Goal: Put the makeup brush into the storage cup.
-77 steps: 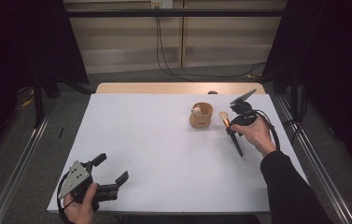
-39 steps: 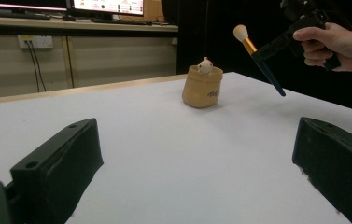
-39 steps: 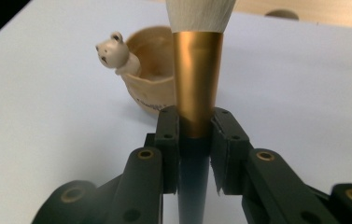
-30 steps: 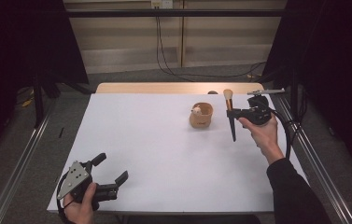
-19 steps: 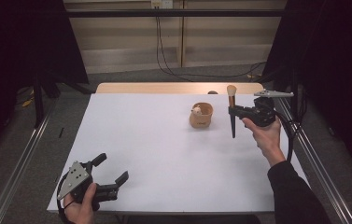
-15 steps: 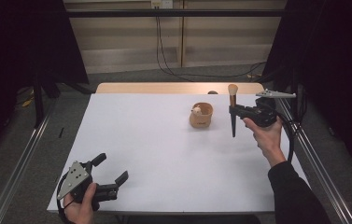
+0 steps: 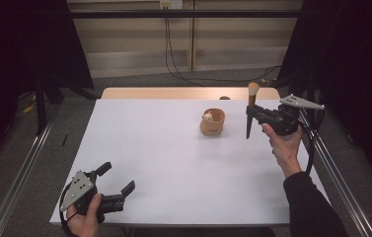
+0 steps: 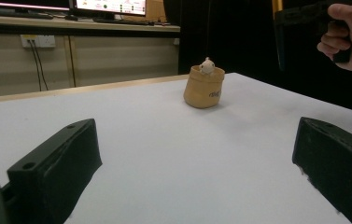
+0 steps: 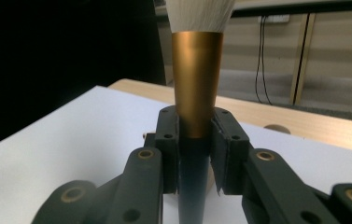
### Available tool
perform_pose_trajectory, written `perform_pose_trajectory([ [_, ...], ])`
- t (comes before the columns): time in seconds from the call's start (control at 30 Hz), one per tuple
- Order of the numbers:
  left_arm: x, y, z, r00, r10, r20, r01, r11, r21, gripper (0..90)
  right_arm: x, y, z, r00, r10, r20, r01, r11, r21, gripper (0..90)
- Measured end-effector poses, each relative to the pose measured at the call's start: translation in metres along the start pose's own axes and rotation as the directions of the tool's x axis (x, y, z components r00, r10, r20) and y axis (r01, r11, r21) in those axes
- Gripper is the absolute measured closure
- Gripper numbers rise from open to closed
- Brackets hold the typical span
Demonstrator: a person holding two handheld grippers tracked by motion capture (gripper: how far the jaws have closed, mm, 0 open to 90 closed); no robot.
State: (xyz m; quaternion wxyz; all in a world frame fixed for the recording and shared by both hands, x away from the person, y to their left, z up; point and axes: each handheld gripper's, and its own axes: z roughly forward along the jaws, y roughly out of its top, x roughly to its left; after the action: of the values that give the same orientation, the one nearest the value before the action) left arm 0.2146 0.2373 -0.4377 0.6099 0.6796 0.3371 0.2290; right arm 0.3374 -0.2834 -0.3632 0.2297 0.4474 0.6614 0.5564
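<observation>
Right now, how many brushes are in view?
1. The brush is held upright in the right gripper, bristles up, just right of the pouch; its gold ferrule shows in the right gripper view. Any inside the pouch would be hidden.

Your right claw (image 9: 194, 154) is clamped on a makeup brush (image 9: 196, 98), its two black jaws pressing the brush from either side right where the gold ferrule meets the dark handle. The brush stands upright in the grip: white bristles fan out at the top edge, the gold ferrule tapers downward, and the dark handle runs on below the jaws. Behind it you see the white bench (image 9: 71, 144), with a strip of bare wood (image 9: 304, 123) along its far edge. Cables (image 9: 260, 60) hang down the pale wall beyond.
</observation>
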Motion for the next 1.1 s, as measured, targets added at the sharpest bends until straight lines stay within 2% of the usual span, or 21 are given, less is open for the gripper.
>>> perform_pose_trajectory([
  [0.17, 0.0, 0.0, 0.0, 1.0, -0.001, -0.001, 0.001, 1.0, 0.0, 0.8, 0.001, 0.003, -0.007, 1.0, 0.0, 0.003, 0.0, 0.999, -0.042, 74.9],
  [0.37, 0.0, 0.0, 0.0, 1.0, -0.001, -0.001, 0.001, 1.0, 0.001, 0.8, -0.001, 0.002, -0.007, 0.9995, 0.018, -0.025, -0.018, 0.999, -0.034, 74.9],
  [0.5, 0.001, 0.0, 0.0, 1.0, 0.002, -0.005, -0.002, 1.0, 0.007, 0.7, 0.0, 0.003, -0.006, 0.9996, 0.014, -0.026, -0.015, 0.999, -0.031, 74.9],
  [0.6, 0.003, 0.0, -0.001, 1.0, 0.001, -0.01, -0.001, 1.0, 0.005, 0.7, -0.001, 0.003, -0.006, 0.9992, 0.03, -0.025, -0.031, 0.999, -0.026, 74.9],
  [0.7, 0.004, 0.0, -0.001, 1.0, 0.0, -0.008, 0.0, 1.0, 0.002, 0.7, 0.0, 0.005, -0.006, 0.9992, 0.025, -0.029, -0.026, 0.999, -0.029, 74.9],
  [0.73, 0.004, 0.0, -0.001, 0.9998, 0.001, -0.019, -0.001, 1.0, 0.003, 0.7, 0.0, 0.006, -0.006, 0.9993, 0.02, -0.031, -0.021, 0.999, -0.03, 74.9],
  [1.1, 0.003, 0.0, 0.0, 0.9999, -0.001, -0.012, 0.001, 1.0, 0.005, 0.7, 0.007, 0.013, 0.004, 0.9985, -0.003, -0.054, 0.001, 0.999, -0.039, 74.9],
])
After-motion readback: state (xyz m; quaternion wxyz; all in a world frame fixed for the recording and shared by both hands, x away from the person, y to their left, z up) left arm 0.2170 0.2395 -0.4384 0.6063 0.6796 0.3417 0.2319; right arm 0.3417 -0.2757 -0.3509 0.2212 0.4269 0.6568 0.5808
